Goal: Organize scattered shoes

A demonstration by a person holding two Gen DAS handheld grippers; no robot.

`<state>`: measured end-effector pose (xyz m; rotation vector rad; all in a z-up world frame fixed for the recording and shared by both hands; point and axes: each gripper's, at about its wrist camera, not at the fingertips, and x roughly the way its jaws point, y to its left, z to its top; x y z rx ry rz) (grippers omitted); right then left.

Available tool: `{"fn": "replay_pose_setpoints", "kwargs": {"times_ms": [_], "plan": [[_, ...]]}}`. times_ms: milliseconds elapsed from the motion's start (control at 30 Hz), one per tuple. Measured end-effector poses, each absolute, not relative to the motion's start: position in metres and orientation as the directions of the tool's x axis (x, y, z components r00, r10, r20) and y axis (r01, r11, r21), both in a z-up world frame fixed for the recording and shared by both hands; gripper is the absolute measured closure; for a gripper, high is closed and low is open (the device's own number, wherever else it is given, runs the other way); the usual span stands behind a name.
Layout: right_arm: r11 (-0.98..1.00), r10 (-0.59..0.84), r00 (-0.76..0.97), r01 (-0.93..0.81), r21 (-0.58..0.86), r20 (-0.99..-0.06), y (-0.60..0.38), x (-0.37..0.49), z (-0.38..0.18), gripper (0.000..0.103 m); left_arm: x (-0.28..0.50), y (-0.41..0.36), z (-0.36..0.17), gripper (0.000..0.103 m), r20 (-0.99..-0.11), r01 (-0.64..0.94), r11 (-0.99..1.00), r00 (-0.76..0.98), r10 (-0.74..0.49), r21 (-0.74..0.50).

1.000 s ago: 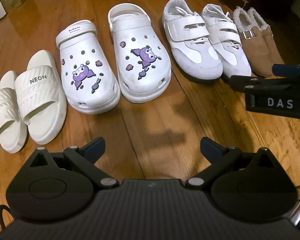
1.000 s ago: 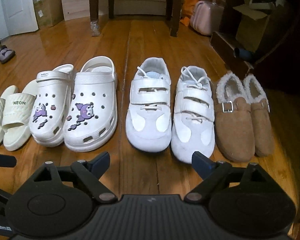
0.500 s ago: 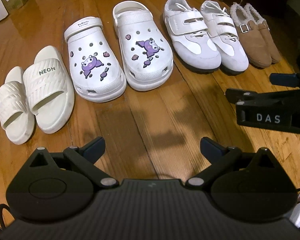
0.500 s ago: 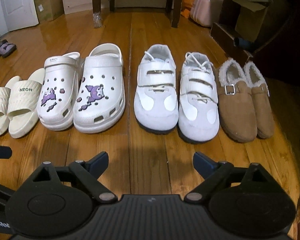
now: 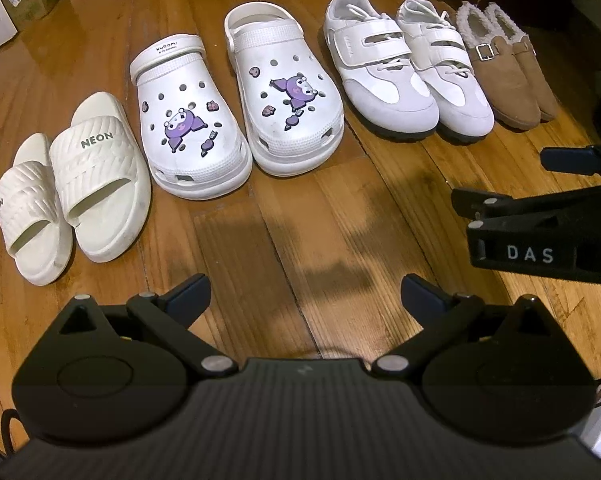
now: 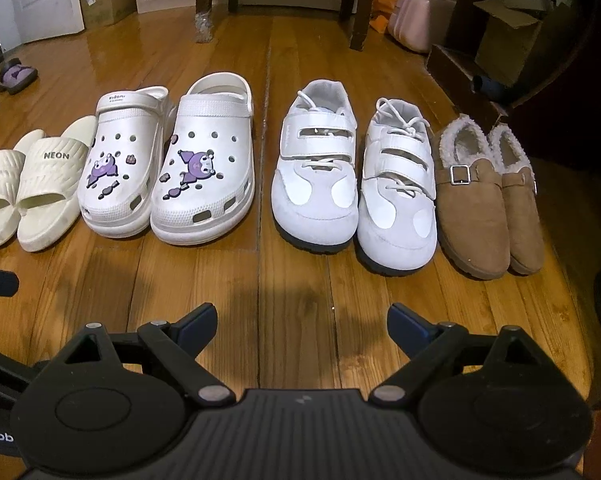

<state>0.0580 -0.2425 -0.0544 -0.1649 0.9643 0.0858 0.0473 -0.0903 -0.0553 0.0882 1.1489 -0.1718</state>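
Four pairs, slides, clogs, sneakers and slippers, stand mated in one row on the floor, so sorting looks complete; left gripper and right gripper hover with fingers apart, empty.

Four shoe pairs rowed on wood floor, right claw spread, empty

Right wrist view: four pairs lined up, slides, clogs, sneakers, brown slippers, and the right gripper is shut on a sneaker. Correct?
Not quite. In the right wrist view the right gripper is open and empty, well short of the sneakers. The slides, clogs and brown slippers line up as you say.
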Motion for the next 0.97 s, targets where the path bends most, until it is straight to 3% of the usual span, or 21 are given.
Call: {"fn": "replay_pose_setpoints", "kwargs": {"times_ms": [967], "plan": [[0.991,-0.003,0.497,-0.114,-0.068,-0.868,-0.258,0.04,-0.084,0.01,0.033,-0.088,-0.054,0.0,-0.895,0.209,0.972,0.446,0.006,0.111]]}}
